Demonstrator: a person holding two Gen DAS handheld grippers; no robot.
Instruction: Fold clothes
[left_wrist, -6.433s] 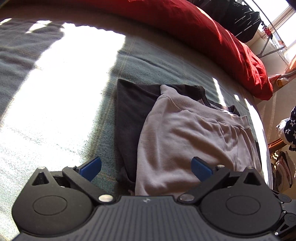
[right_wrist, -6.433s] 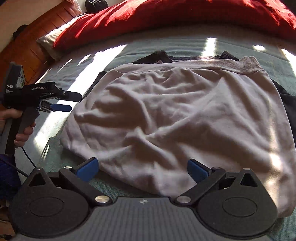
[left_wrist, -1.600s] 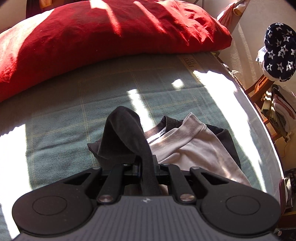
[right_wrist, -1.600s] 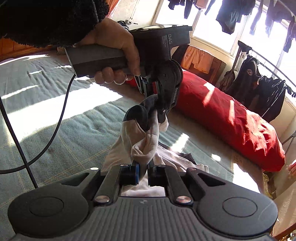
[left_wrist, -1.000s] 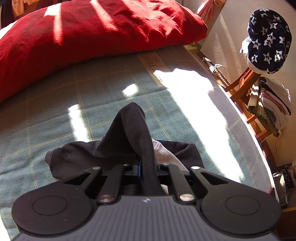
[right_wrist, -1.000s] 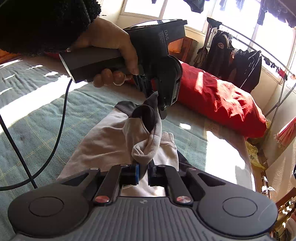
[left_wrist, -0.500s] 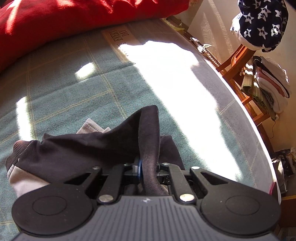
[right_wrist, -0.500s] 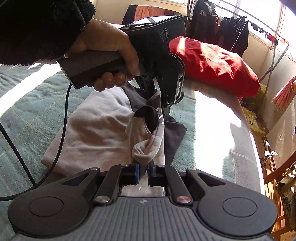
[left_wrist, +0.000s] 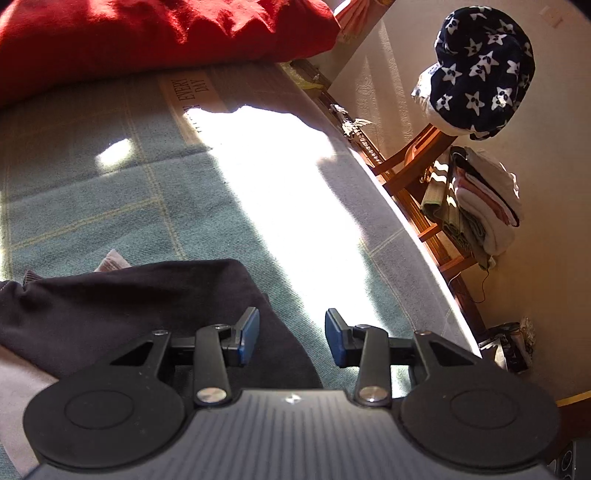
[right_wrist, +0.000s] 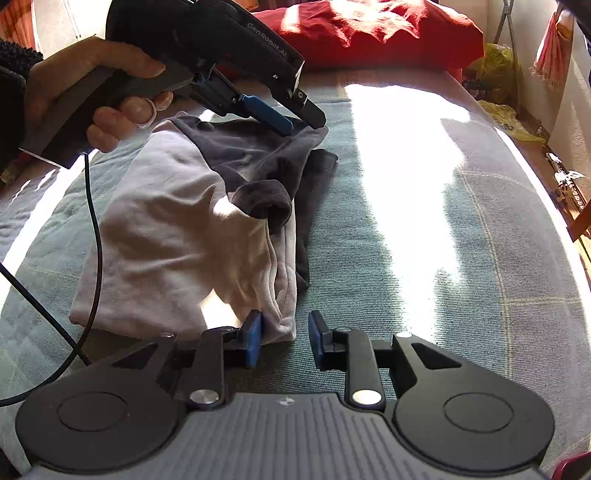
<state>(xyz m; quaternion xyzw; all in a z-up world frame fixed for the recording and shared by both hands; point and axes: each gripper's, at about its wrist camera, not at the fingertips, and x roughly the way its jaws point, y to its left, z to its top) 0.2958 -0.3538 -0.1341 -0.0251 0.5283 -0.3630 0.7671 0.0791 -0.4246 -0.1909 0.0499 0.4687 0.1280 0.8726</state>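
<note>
A pale grey garment (right_wrist: 177, 236) lies folded over a dark grey one (right_wrist: 266, 162) on the green bedspread (right_wrist: 424, 258). My left gripper (left_wrist: 291, 338) hovers over the dark garment's (left_wrist: 122, 306) right edge, jaws opening, nothing pressed between its blue pads. From the right wrist view that left gripper (right_wrist: 299, 118) hangs just above the dark cloth at the pile's far end. My right gripper (right_wrist: 285, 338) sits at the pile's near corner, jaws opening; the pale garment's corner lies between the pads but is not pinched.
A red duvet (left_wrist: 147, 33) lies along the far side of the bed. Past the bed's right edge stands a wooden chair (left_wrist: 417, 173) with stacked clothes (left_wrist: 484, 199) and a star-patterned navy cloth (left_wrist: 480, 70). A black cable (right_wrist: 92, 206) trails over the pile's left side.
Both grippers carried their pinched corners over and down onto the pile, then opened and let go. The raised dark and pale folds now lie flat on the bed.
</note>
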